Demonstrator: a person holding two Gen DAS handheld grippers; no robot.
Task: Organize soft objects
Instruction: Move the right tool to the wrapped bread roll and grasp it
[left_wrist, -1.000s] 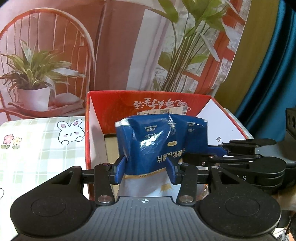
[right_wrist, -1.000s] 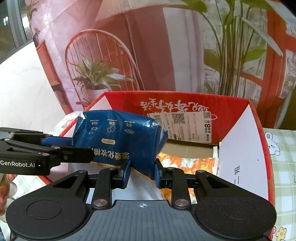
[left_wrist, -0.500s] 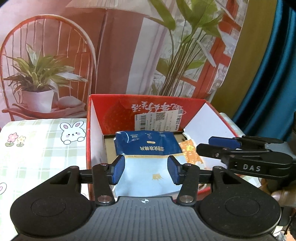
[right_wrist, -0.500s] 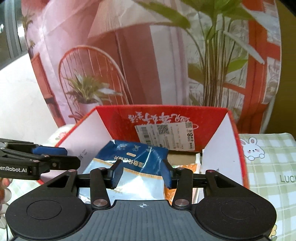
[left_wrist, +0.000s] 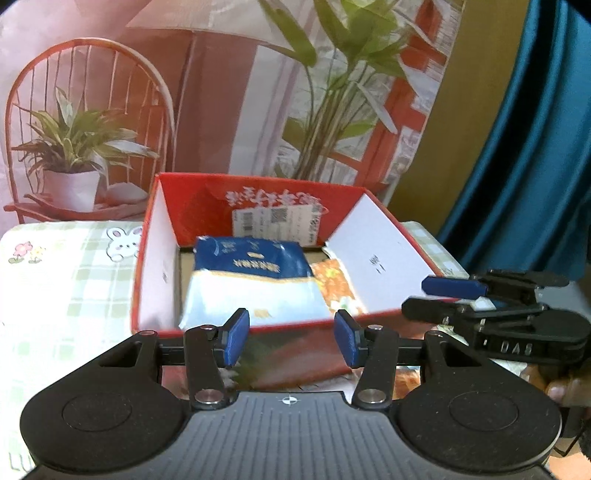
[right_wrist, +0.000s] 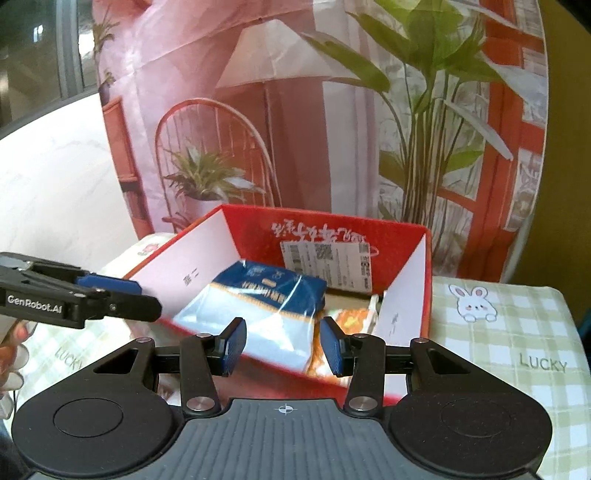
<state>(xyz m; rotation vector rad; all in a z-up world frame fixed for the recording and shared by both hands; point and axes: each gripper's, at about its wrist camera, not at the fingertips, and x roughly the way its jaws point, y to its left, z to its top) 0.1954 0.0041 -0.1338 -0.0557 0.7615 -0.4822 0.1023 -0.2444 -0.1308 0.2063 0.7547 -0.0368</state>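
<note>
Blue-white soft pack (left_wrist: 255, 280) flat in red box (left_wrist: 155, 258); both grippers' fingers apart, empty.

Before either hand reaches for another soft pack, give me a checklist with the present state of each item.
1. Blue and white pack lies inside the red box: ok.
2. Left gripper open, nothing between its pads: ok.
3. Right gripper open, nothing between its pads; its jaws have just been opening: ok.
4. Both grippers outside the box: ok.
5. Orange pack beside the blue and white one, in the box: ok.
6. More packs waiting on the tablecloth: cannot tell.
</note>
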